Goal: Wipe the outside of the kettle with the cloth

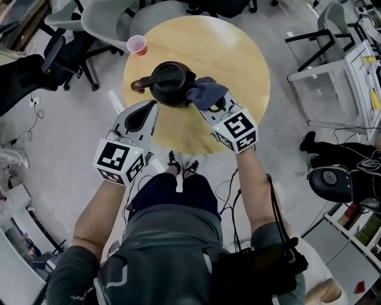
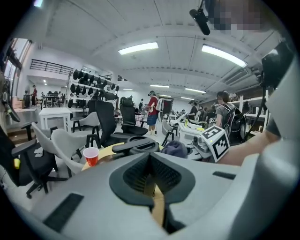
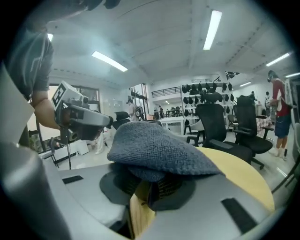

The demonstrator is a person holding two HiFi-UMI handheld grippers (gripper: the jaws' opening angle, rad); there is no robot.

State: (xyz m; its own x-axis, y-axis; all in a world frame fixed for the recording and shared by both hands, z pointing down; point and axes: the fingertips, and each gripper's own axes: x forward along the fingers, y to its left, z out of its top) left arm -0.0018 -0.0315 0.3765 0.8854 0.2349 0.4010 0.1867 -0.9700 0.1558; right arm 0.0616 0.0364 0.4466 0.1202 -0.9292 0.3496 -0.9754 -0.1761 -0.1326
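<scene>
A black kettle with a lid handle stands near the front of the round wooden table. It also shows low ahead as the kettle in the left gripper view. My right gripper is shut on a blue-grey cloth, which rests against the kettle's right side. The cloth drapes over the jaws in the right gripper view and hides the kettle there. My left gripper hovers just in front of the kettle's left side, jaws together, nothing between them.
A red cup stands at the table's far left edge and shows as the cup in the left gripper view. Office chairs ring the table's far side. A white rack is at the right. Cables lie on the floor.
</scene>
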